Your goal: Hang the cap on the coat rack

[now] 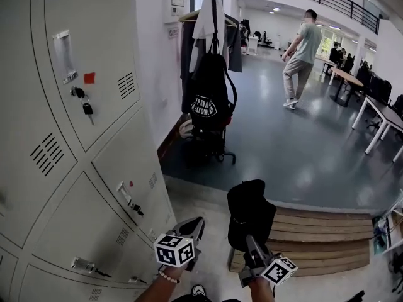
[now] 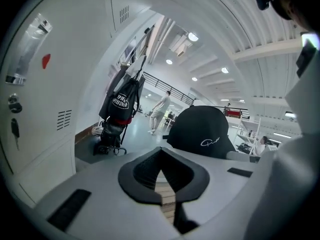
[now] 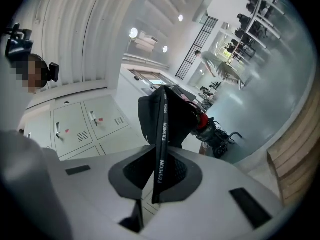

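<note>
Lockers (image 1: pixel 75 137): grey doors all closed, keys (image 1: pixel 84 102) hanging from one lock.
Coat rack (image 1: pixel 187 16): stands past the lockers, well apart from both grippers, hung with clothes.
Backpack (image 1: pixel 208 93): black, hanging on the coat rack.
Cap (image 1: pixel 250 212): black, hanging in the air by its strap (image 3: pixel 161 154), far from the coat rack.
Right gripper (image 1: pixel 252 241): jaws nearly together, pinching the strap.
Left gripper (image 1: pixel 192 224): jaws together, empty, just beside the cap.

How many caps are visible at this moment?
1. The black cap hangs from the right gripper, whose jaws pinch its strap. Another could be hidden among the clothes on the coat rack.
</note>
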A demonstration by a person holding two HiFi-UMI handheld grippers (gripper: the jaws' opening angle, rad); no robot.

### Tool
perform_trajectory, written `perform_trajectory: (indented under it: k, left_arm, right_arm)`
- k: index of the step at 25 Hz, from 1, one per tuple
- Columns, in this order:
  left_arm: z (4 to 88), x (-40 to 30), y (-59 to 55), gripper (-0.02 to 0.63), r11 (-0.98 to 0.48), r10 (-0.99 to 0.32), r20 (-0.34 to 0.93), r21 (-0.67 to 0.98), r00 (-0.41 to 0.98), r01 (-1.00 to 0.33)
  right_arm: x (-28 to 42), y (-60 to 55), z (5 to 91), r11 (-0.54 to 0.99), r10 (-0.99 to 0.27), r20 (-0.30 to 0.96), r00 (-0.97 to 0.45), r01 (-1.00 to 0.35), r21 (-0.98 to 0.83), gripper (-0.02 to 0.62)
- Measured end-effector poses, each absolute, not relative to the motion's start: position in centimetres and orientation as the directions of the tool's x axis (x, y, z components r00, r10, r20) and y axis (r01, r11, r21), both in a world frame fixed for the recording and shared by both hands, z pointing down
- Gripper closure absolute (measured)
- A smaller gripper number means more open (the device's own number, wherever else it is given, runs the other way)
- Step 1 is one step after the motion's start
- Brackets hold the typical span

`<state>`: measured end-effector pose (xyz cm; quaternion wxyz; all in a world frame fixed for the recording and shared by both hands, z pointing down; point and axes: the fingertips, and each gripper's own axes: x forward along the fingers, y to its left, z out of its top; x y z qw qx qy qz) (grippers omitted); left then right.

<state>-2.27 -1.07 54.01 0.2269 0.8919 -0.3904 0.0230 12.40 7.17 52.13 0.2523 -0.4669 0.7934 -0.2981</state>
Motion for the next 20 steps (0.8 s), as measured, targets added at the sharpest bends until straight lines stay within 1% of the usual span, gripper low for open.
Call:
perform_trajectory:
  k: [10,15,20]
  left_arm:
    - [55.2,-3.8,-7.6,0.603,-0.566,-0.689,0.221,0.429,0.69,-0.704]
    - [55.4,-4.2,-12.0,0.603,-0.556,-0.707,0.225,0.409,0.67,-0.724]
    - [53.9,-2.7,-18.6,0.603,-0.574,-0.713,0.206,0.376,0.67,-0.727]
  right_arm:
    - [10.5,-0.9,52.4,0.398,-0.878,-0.103,-0.468,-0.592,-0.701,0.578]
    - [11.3,-6.3,52.3,0.419,-0.873,-0.13,-0.47,-0.586,-0.694,0.578]
    - [13.0,-13.9,51.1,0.453,-0.863,-0.17,-0.476,-0.581,-0.676,0.578]
